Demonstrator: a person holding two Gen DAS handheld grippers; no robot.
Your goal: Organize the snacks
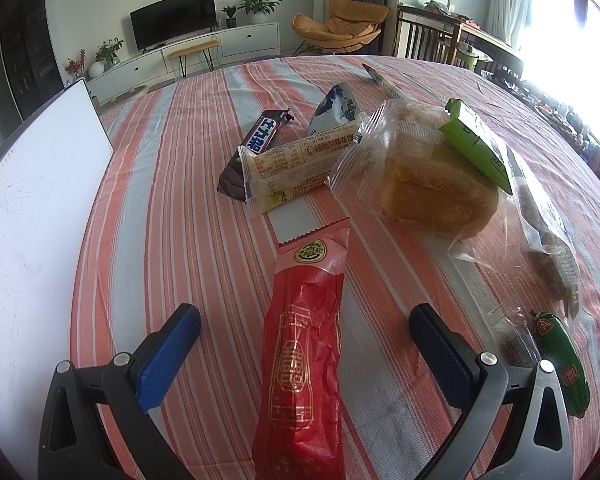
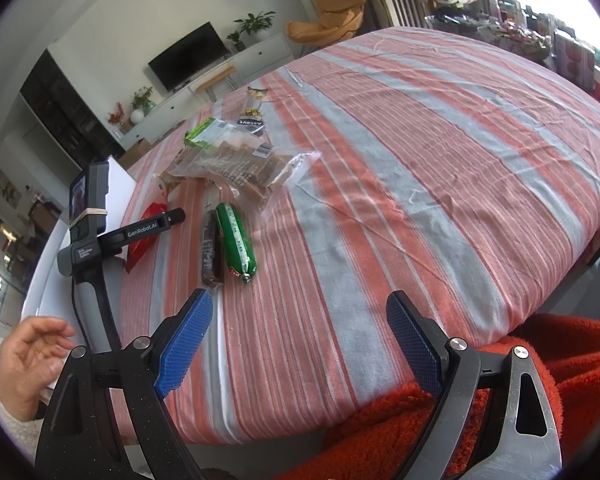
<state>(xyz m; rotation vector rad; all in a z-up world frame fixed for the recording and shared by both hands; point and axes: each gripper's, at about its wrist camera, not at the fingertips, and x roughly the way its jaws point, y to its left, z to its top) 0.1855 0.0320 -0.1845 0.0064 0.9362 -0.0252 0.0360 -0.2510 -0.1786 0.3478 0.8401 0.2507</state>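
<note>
Lying lengthwise between the spread fingers of the left tool [image 1: 304, 344], a long red snack packet [image 1: 304, 344] is seen on the striped tablecloth [image 1: 172, 184] of the worktop, its serrated far end pointing toward the pile. The left tool is wide and nothing is gripped; the right tool [image 2: 300, 340] is likewise wide and empty, held over the near edge of the worktop. The packet is judged light, with crinkled, slippery film and a soft or brittle filling, so a grip across its filled middle is advised, not the flat sealed end. Farther off, a chocolate bar [image 1: 256, 144], a pale wafer packet [image 1: 296, 164] and a bagged bread loaf [image 1: 432, 184] overlap; the loaf is expected to crush easily. A green sausage [image 1: 560, 364] lies near right, and a white board [image 1: 32, 208] stands at the left.
</note>
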